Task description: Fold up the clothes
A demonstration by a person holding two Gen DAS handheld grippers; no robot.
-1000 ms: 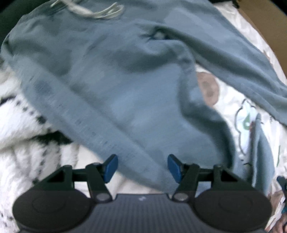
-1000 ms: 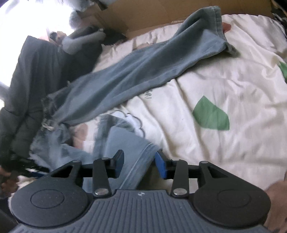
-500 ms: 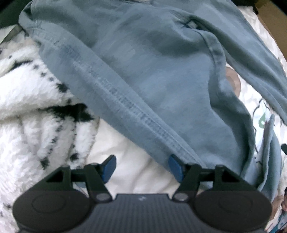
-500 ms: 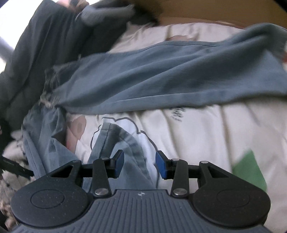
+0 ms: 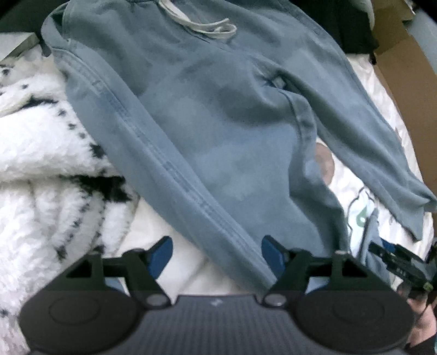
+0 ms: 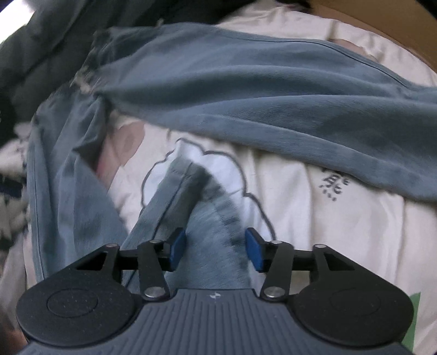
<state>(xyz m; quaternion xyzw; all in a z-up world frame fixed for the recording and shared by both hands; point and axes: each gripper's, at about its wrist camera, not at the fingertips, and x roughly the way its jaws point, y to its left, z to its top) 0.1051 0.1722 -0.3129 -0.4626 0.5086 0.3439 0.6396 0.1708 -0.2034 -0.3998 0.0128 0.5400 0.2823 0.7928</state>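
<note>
Bedsheet [image 6: 341,232] margin beside trousers [image 5: 218,136]

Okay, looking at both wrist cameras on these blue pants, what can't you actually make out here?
- Left wrist view: the waistband of the blue pants is cut off by the top edge.
- Left wrist view: the right gripper sits small at the edge; its jaws are unreadable.
- Right wrist view: the pant hem between the opening right gripper's fingers is motion-blurred.

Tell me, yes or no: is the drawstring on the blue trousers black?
No. In the left wrist view the drawstring at the waist of the blue trousers is pale, off-white.
</note>
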